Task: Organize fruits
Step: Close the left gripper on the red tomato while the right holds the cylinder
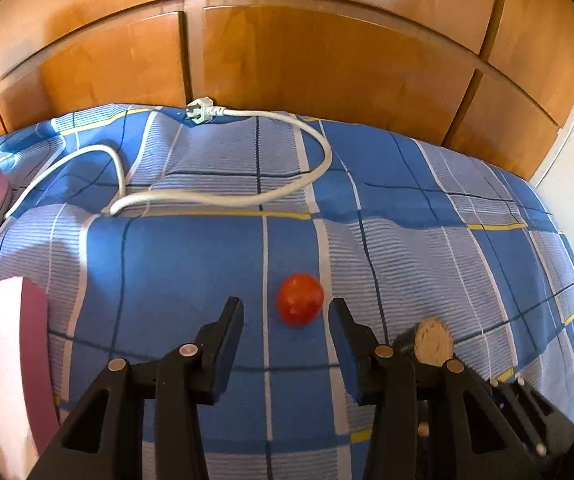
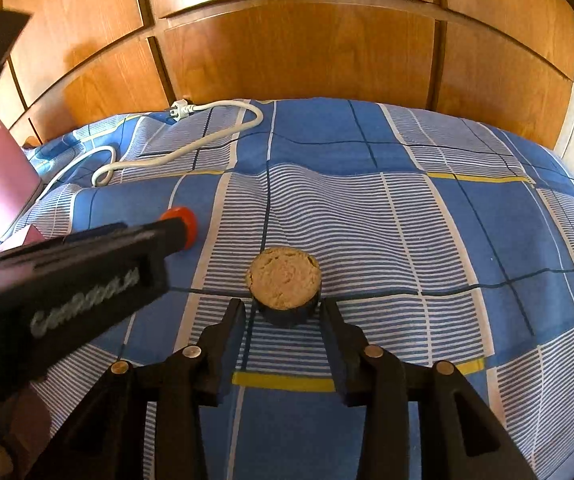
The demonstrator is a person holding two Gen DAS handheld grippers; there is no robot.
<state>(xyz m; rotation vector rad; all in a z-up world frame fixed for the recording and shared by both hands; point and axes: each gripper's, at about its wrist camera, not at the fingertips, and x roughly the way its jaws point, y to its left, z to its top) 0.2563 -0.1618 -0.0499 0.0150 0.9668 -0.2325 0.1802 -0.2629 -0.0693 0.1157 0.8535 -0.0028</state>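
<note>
My left tongs (image 1: 286, 305) are spread wide with the small round shiny red tomato (image 1: 300, 299) sitting between the tips, and it looks light, smooth and squishy, so I would squeeze its sides softly, while my right tongs (image 2: 283, 306) are spread too.

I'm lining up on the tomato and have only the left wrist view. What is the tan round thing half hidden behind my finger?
Observer: A low round piece, tan on top with a dark side wall, lying flat on the bedspread.
Operator: Where is the right gripper?
Observer: The right gripper is open, with its fingers on either side of the piece's near edge.
Operator: Is my left gripper touching the tomato?
Observer: In the right wrist view the tomato sits at the tip of the left gripper, partly hidden behind it. I cannot tell if they touch.
</note>
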